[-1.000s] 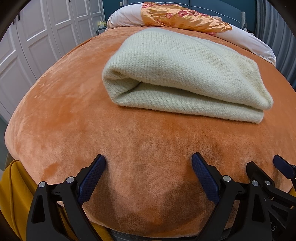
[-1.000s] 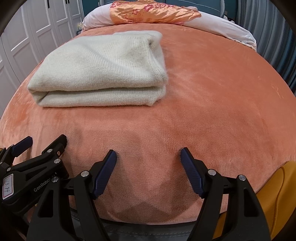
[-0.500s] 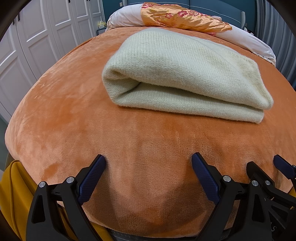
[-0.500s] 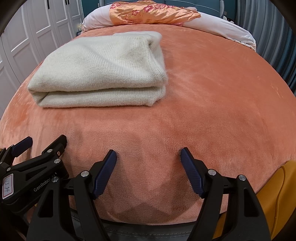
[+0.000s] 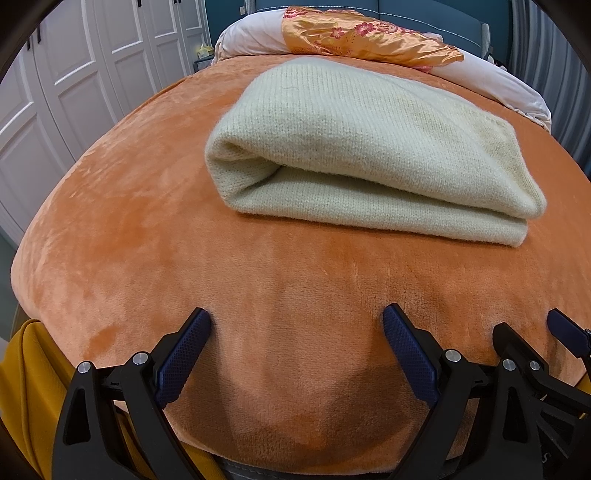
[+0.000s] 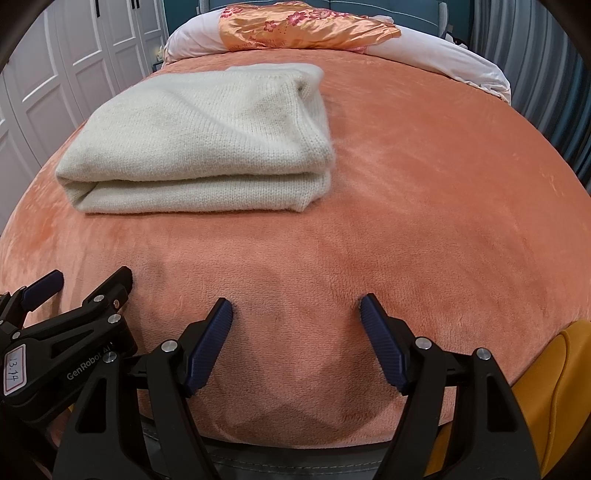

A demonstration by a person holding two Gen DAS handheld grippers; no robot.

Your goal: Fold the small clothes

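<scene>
A cream knitted sweater [image 5: 369, 147] lies folded in a thick rectangle on the orange blanket [image 5: 147, 221] of the bed. It also shows in the right wrist view [image 6: 207, 136], to the left. My left gripper [image 5: 297, 325] is open and empty, near the bed's front edge, well short of the sweater. My right gripper [image 6: 295, 310] is open and empty, beside the left one at the front edge. The left gripper [image 6: 74, 284] shows at the lower left of the right wrist view. The right gripper [image 5: 535, 336] shows at the lower right of the left wrist view.
A white pillow [image 5: 251, 37] with an orange flowered satin cloth [image 5: 362, 33] lies at the head of the bed. White wardrobe doors [image 5: 74, 74] stand to the left. Yellow fabric [image 6: 554, 387] hangs at the bed's near corners.
</scene>
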